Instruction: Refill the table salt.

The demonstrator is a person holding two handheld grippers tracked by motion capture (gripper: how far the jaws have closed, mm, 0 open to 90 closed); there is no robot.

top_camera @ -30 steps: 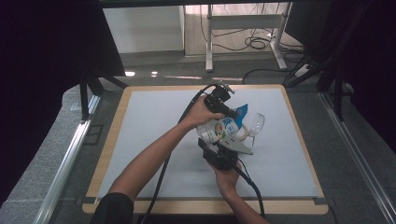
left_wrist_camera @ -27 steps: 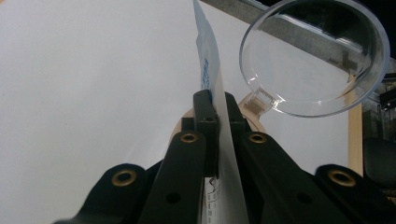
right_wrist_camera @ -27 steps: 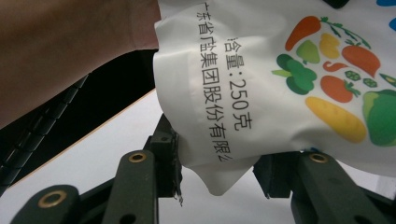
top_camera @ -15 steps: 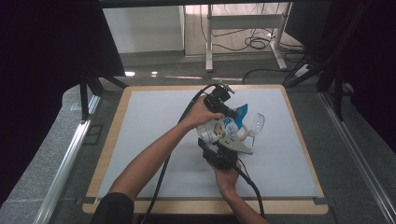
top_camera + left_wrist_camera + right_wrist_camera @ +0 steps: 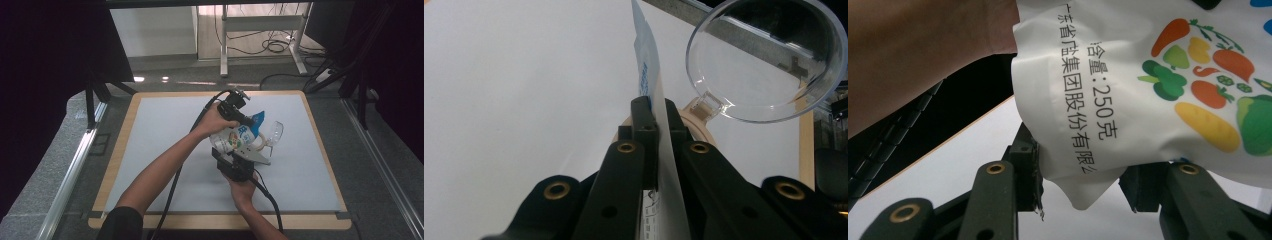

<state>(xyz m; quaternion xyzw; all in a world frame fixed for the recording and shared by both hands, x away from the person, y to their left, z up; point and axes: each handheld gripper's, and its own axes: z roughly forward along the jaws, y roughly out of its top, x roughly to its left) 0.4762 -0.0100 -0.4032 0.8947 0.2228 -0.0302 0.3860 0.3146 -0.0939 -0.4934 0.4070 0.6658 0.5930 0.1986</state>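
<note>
While the left claw [image 5: 656, 107] pinches the pouch [image 5: 235, 136], the right claw [image 5: 1080, 172] brackets its corner.

The pouch [image 5: 1128, 100] is showing white, with black printed characters and a vegetable pattern in orange, green, red and yellow — its top corner [image 5: 257, 120] is showing blue. The lid [image 5: 769, 60] is appearing clear; the mat [image 5: 165, 135] pale grey — wood-edged
</note>
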